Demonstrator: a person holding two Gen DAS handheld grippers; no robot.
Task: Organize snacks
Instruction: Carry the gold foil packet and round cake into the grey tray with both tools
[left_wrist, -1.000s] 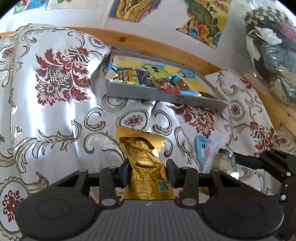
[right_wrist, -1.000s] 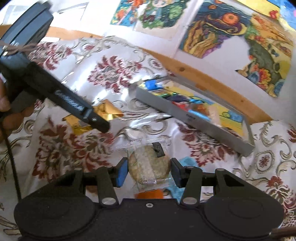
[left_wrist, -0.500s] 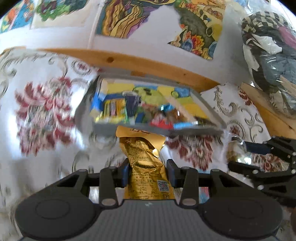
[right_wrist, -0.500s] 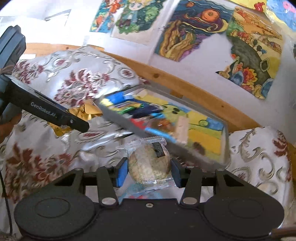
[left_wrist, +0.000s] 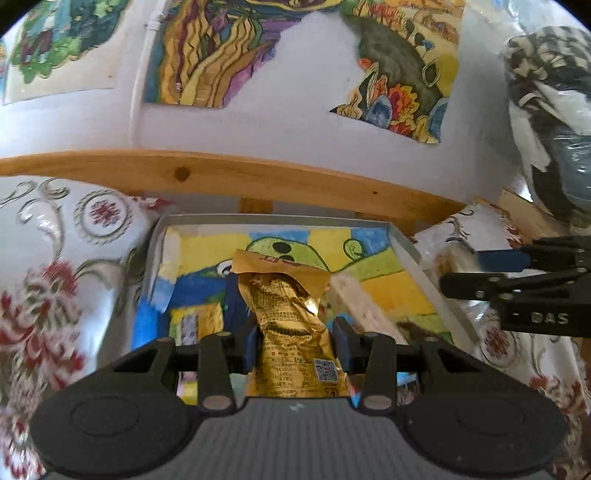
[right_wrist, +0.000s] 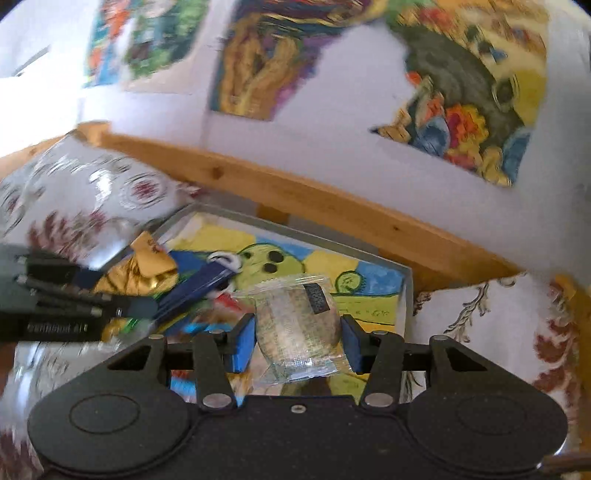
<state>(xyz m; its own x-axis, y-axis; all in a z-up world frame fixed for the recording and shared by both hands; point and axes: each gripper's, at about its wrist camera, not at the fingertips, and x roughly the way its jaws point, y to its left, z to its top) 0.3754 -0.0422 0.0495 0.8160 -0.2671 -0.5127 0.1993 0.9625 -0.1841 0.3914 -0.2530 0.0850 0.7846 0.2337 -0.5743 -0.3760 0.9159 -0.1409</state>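
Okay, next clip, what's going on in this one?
A person is tidying snacks into a shallow grey tray with a coloured drawing on its floor, working with a handheld gripper in each hand. The left gripper is shut on a gold foil snack packet, held above the tray's near left part. The right gripper grips a clear-wrapped round biscuit, also over the tray. Several wrapped snacks already lie inside. Neither item has been released yet.

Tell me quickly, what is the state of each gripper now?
Left gripper: shut on the gold snack packet.
Right gripper: shut on the clear-wrapped round cake.
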